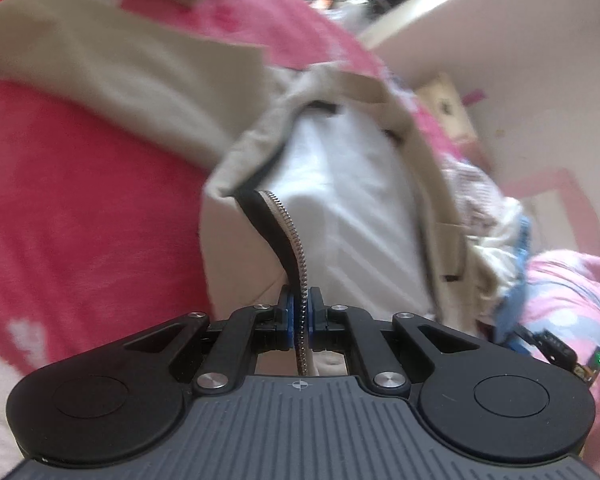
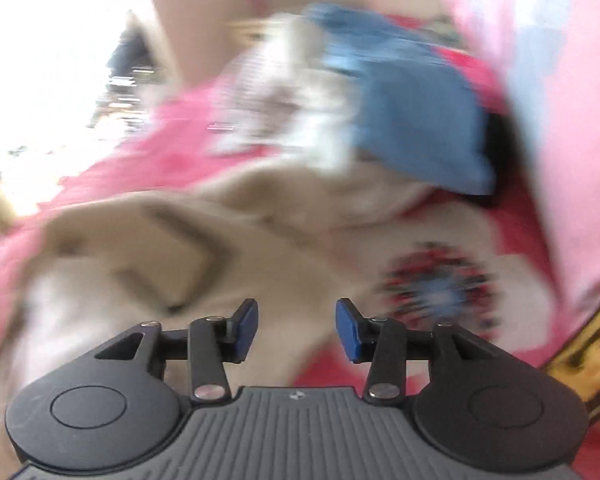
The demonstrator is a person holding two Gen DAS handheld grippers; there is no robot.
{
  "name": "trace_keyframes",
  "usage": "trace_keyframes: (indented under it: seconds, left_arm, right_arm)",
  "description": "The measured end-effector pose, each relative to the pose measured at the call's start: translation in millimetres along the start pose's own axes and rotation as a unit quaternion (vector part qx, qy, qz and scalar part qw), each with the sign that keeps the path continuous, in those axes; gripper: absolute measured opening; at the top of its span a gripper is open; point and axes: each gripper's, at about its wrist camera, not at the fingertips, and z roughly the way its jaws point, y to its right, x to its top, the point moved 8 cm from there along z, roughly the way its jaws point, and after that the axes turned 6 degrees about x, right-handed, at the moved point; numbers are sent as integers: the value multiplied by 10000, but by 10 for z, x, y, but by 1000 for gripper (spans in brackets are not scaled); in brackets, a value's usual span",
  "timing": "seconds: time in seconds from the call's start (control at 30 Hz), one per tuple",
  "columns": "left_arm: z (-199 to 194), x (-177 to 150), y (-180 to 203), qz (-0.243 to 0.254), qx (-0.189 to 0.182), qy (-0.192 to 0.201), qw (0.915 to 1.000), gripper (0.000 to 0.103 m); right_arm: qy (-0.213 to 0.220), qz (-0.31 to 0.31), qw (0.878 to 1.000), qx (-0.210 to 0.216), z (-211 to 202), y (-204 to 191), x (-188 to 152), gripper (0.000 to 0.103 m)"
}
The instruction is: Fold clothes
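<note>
A beige garment (image 1: 140, 76) with a white lining (image 1: 348, 184) and a metal zipper (image 1: 296, 248) lies on a pink bedspread (image 1: 80, 216). My left gripper (image 1: 302, 316) is shut on the zipper edge, which runs between its blue pads. In the right wrist view, which is blurred, the beige garment (image 2: 204, 240) spreads below my right gripper (image 2: 297, 326), which is open and empty above it.
A blue cloth (image 2: 412, 120) and a white striped cloth (image 2: 272, 92) lie piled beyond the garment; they also show in the left wrist view (image 1: 488, 216). A pink dotted pillow (image 1: 572, 296) is at the right. A pale wall (image 1: 540, 80) stands behind.
</note>
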Motion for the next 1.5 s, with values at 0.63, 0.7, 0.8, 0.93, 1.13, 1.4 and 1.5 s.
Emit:
trace_keyframes:
  seconds: [0.63,0.7,0.8,0.93,1.13,1.4,1.5]
  left_arm:
    - [1172,-959,1382,1973,-701,-1278,9694,48]
    - [985,-867,1288,1972,-719,-1017,9724,53]
    - [745,-719,1071,1832,-573,-626,9794,54]
    - [587,-617,709,1314,-267,-415,9901,54]
    - [664,-787,426,1419,349,-763,9863,54]
    - [877,-1053,435,2009,471,-1115,9721,54]
    - [918,-1116,415,2147,491,-1181,9683,54]
  right_arm:
    - [-616,897,9873,1160,-388,-572,-1082,53]
    - [-728,900,9863,1172,-290,-557,-1105,53]
    - [-1023,796,9818,1388,-109,-681,-1166,53]
    - [-1649,298,9726,1611,216,-989,-1306,53]
    - [-2612,-624,9573,1067,812,-1171,-1523,53]
    - [-3026,-1329,9375,1090,919,-1266,-1634,17]
    - [-2762,-1541,9426,1073,792,-1310,-1548,13]
